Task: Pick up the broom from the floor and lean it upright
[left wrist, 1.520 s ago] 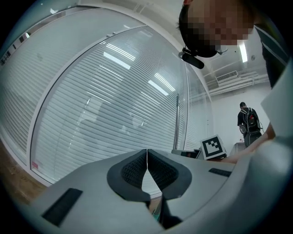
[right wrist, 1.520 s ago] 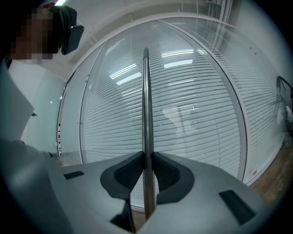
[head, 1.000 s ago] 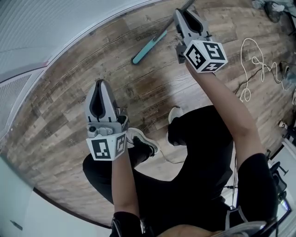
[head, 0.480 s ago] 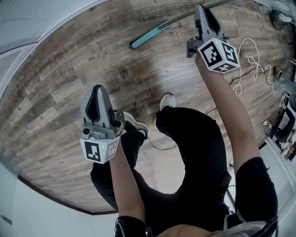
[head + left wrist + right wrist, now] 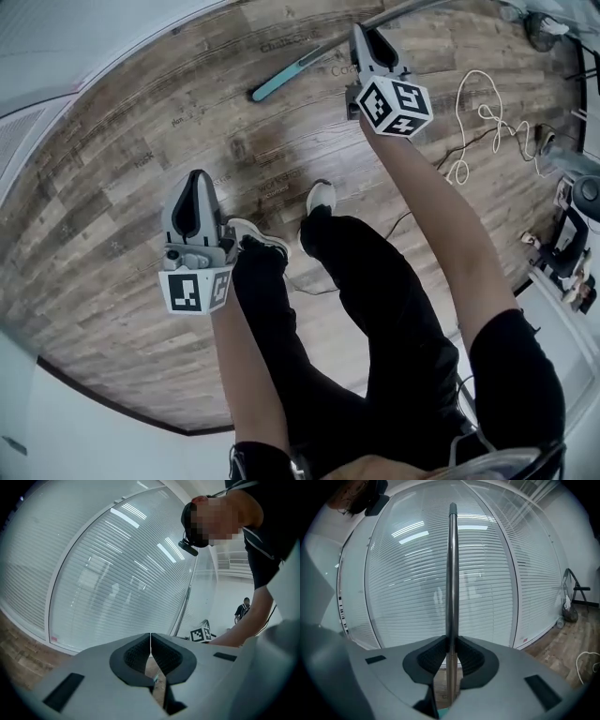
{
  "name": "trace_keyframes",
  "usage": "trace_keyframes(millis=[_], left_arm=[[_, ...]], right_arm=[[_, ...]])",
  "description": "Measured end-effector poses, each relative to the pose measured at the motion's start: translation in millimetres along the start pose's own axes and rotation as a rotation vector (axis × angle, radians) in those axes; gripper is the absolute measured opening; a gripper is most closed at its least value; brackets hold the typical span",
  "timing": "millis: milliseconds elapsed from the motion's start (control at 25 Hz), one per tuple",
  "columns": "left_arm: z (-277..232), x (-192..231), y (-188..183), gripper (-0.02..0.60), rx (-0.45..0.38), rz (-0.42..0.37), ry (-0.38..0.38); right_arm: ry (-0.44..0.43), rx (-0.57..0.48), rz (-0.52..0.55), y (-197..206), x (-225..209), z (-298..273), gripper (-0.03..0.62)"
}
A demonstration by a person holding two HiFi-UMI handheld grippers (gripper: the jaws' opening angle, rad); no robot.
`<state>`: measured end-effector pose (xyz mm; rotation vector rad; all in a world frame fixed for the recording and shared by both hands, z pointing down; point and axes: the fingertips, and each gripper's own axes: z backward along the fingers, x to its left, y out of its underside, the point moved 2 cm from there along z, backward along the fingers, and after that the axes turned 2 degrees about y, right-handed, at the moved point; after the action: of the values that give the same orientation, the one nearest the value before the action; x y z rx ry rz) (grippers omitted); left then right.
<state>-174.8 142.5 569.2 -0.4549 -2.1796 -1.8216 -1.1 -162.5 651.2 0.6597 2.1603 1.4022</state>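
The broom has a teal lower section (image 5: 281, 77) near the wood floor and a thin metal handle (image 5: 452, 573). In the right gripper view the handle stands upright before the blinds. My right gripper (image 5: 364, 36) (image 5: 451, 641) is shut on that handle, pads pressing both sides. In the head view the pole runs from the teal part up past this gripper to the top edge. My left gripper (image 5: 192, 192) (image 5: 150, 641) hangs at the left over the floor, shut and holding nothing. The broom's head is not in view.
A glass wall with white blinds (image 5: 56, 56) curves along the left and top. A white cord (image 5: 473, 112) and dark cables lie on the floor at the right, near equipment (image 5: 572, 225). The person's shoes (image 5: 322, 195) stand between the grippers. A folding stand (image 5: 576, 590) leans far right.
The left gripper has drifted a little across the floor view. The right gripper keeps its hold on the handle and has shifted slightly left with the teal section.
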Motion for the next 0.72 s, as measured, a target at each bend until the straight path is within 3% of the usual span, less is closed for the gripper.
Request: trace_keyframes(millis=[280,360,480,600,720], left_arm=[[-33,-75,-72,0.02,0.014,-0.106,-0.031],[-47,-120,-92,0.02,0.002,-0.107,0.017],[-51,-183,-111,0.02,0.063,-0.16,0.102],[-57,-216,-131,0.02,0.073,-0.154,0.144],[-72,-241,-150,0.02,0.092,-0.259,0.208]], right_arm=[[-0.047,0.036,0.041,-8,20,17,0.078],[-0.048,0.068,0.032,-6,16,24,0.078],[-0.04,0.135,0.003,-2,8,32,0.078],[-0.005,0.193,-0.048,-5,-5,36,0.078],[0.027,0.244,-0.078,-13,-24,42,0.078]])
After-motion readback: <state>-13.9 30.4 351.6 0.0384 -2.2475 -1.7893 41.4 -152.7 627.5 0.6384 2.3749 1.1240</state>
